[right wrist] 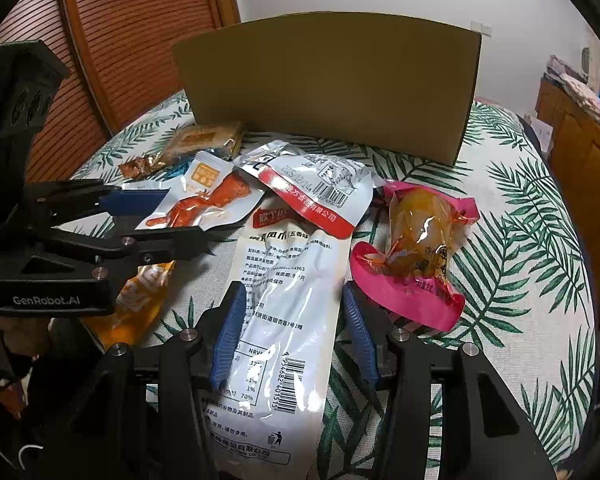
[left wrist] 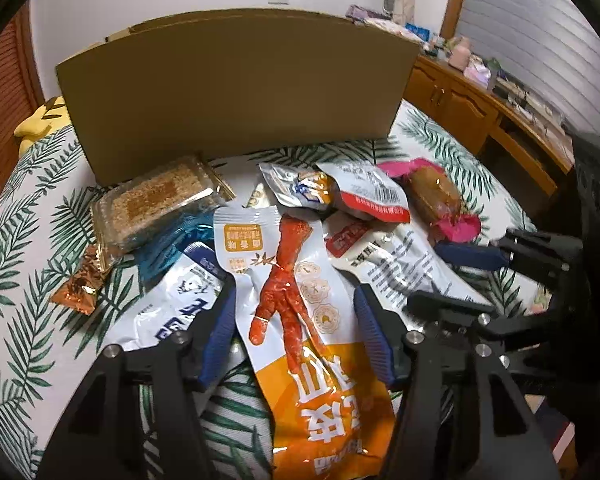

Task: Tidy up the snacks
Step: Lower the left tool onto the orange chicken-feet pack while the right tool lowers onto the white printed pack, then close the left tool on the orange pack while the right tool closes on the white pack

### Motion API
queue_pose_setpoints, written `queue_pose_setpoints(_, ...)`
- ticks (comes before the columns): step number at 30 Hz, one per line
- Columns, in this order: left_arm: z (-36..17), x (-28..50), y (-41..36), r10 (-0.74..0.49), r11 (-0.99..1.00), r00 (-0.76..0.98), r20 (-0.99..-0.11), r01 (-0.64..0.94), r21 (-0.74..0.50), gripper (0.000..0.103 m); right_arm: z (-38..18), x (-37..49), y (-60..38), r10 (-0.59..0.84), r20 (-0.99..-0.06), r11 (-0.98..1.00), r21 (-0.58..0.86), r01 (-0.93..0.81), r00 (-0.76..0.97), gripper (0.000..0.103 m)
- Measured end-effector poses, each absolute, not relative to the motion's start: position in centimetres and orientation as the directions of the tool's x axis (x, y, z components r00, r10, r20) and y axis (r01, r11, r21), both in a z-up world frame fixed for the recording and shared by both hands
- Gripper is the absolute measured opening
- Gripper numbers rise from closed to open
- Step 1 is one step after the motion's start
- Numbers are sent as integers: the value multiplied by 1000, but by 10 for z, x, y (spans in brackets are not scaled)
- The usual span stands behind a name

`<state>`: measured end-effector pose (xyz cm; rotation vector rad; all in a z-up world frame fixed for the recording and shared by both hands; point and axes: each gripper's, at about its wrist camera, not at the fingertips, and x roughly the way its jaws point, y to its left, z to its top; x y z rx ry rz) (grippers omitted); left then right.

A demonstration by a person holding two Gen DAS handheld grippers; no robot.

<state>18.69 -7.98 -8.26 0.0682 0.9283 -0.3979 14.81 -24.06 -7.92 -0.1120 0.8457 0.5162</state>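
A: Nearest the lens on the left side is the orange chicken-foot packet (left wrist: pixel 296 320), lying lengthwise between the blue pads of the left gripper (left wrist: pixel 294 320). Are the jaws on it?

B: No, they stand spread, one pad either side of it, and I can't tell if they touch it. The right gripper (right wrist: pixel 294 332) is the same: spread, straddling the long white packet (right wrist: pixel 284 320) with the barcode.

A: So which step is this?

B: I'd judge the start of picking, with the pile not yet sorted. The cardboard box (left wrist: pixel 236 96) stands upright beyond both sets of tongs, behind the heap.

A: And next?

B: Probably closing on one packet and carrying it forward to the box. The pouches overlap, so the lift may drag a neighbour.

A: What else is close?

B: The pink-wrapped snack (right wrist: pixel 416 248) lies just right of the right tongs; the sesame bar pack (left wrist: pixel 156 208) sits ahead-left of the left tongs.
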Motion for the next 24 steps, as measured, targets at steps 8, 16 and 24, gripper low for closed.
queue_pose_setpoints(8, -86, 189, -93, -262, 920, 525, -809, 389, -45, 62, -78, 155, -227, 363, -765, 874, 79, -480, 533, 62)
queue_pose_setpoints(16, -79, 189, -74, -318, 919, 539, -780, 376, -115, 48, -83, 158, -210, 334, -782, 866, 35, -499, 526, 74)
queue_pose_setpoints(24, -76, 185, -55, -359, 917, 554, -752, 360, -173, 44, -88, 167, -195, 316, -788, 859, 0, -512, 529, 78)
